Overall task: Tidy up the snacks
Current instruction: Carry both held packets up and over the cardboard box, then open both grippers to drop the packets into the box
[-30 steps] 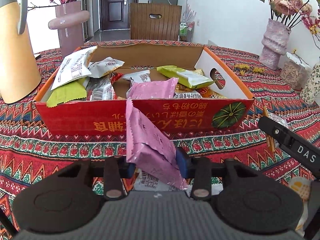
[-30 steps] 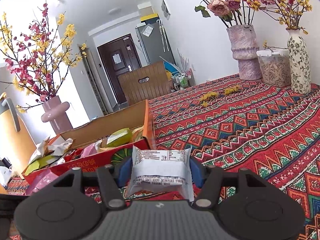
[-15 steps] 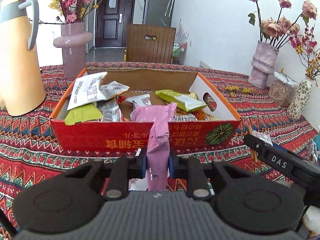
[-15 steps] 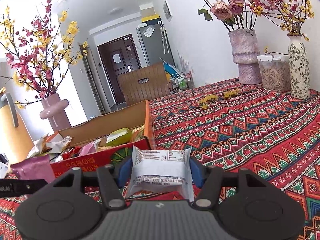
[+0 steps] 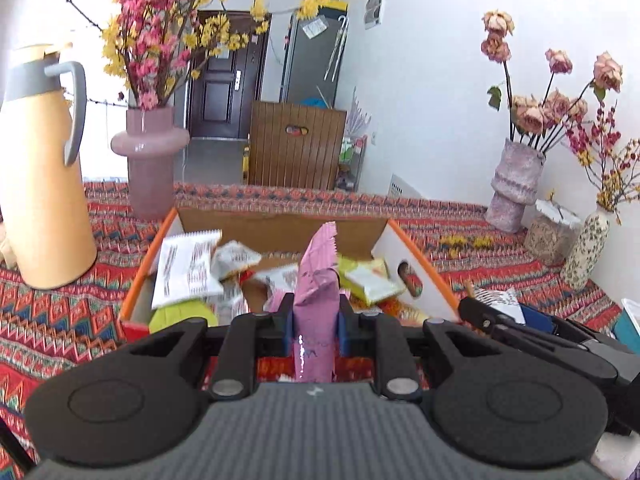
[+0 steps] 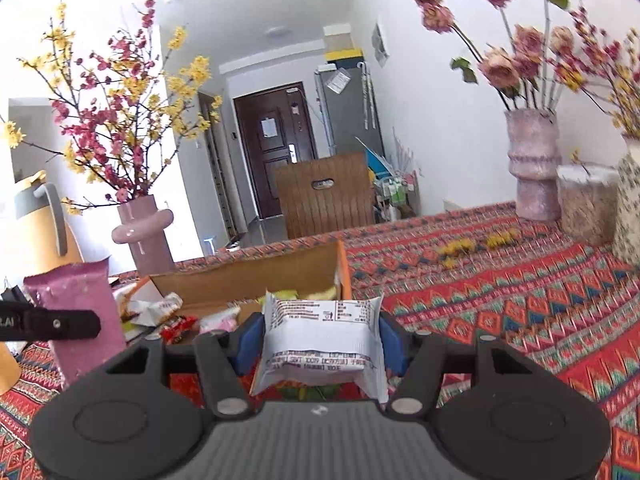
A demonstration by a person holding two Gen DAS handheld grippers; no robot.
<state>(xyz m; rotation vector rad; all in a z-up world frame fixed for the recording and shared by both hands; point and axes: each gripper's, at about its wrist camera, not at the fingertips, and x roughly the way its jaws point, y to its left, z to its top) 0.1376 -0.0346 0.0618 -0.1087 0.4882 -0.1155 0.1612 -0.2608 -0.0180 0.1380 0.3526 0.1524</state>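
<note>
L wrist view: left gripper [image 5: 313,330] clenched on pink snack packet [image 5: 316,304]. Packet's long axis vertical, serrated top edge pointing up, leaning slightly right; lower end hangs below the blue pads [image 5: 286,332]. Packet held above the near wall of the snack box [image 5: 424,276], over the box's front-centre. Gripper level, fingers aimed fwd across the box toward the chair [image 5: 296,146]. Box is open-top, orange-edged, cardboard inside, holding loose packets: white printed packet [image 5: 186,268] at left, yellow-green packet [image 5: 370,280] at right, others mixed between. Box sits on patterned tablecloth [image 5: 52,320]. Orange thermos jug [image 5: 42,168] far left; pink vase [image 5: 150,168] w/ blossom branches behind box's left corner. Right gripper [image 5: 516,320] enters from the right edge, just beside box's right wall, white packet partly visible at its tip.

R wrist view: right gripper [image 6: 318,340] clenched on white snack packet [image 6: 322,340]. Packet's long axis roughly horizontal, spanning pad to pad; printed face toward camera, crimped edges at top and bottom. Held above the tablecloth [image 6: 500,300], just in front of the box's [image 6: 280,276] right front corner. Gripper level, aimed fwd past the box's right side. Left gripper's finger [image 6: 52,324] shows at far left w/ the pink packet [image 6: 80,312] upright behind it, near the box's front-left. Textured vase [image 6: 534,164] w/ dried roses, a clear jar [image 6: 586,204] beside it, far right on the table.
</note>
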